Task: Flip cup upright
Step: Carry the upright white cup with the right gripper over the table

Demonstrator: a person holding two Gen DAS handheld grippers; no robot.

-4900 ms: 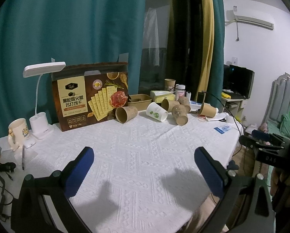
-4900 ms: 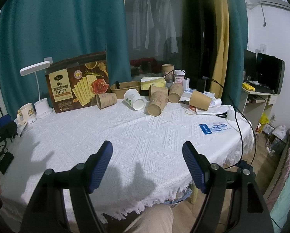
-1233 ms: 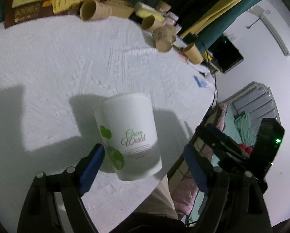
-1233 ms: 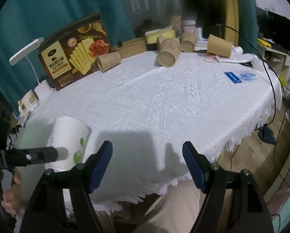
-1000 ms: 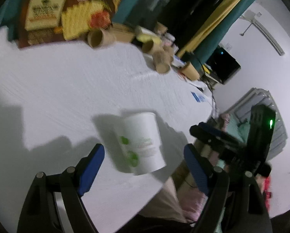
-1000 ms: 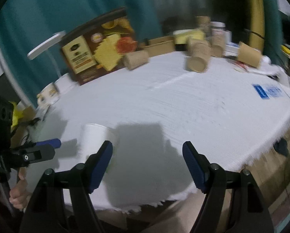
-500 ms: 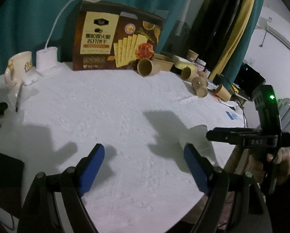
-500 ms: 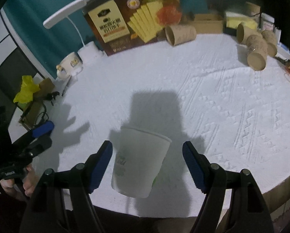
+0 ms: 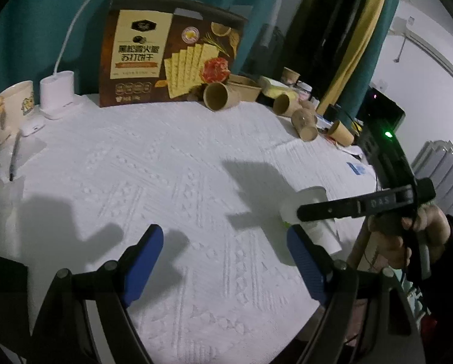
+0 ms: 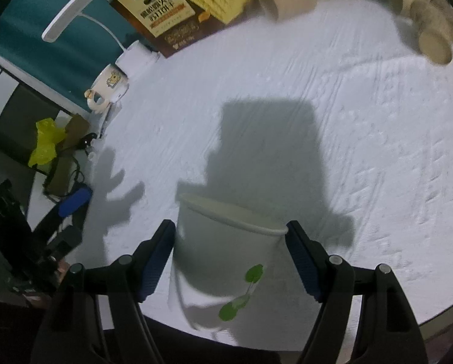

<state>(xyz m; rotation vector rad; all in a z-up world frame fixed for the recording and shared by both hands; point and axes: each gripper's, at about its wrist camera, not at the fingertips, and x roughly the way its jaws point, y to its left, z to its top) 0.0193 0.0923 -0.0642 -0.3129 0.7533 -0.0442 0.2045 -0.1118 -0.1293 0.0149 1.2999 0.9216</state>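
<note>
- The white paper cup (image 10: 226,254) with green leaf print stands near the desk's near edge, rim up, on the white tablecloth (image 10: 287,121).
- The right claw (image 10: 229,254) straddles the cup, blue pads (image 10: 155,261) beside its walls; whether they press it cannot be told.
- The left claw (image 9: 226,261) is spread wide, empty, over the cloth.
- Brown paper cups (image 9: 216,97) lie tipped at the far side by a cracker box (image 9: 166,51).
</note>
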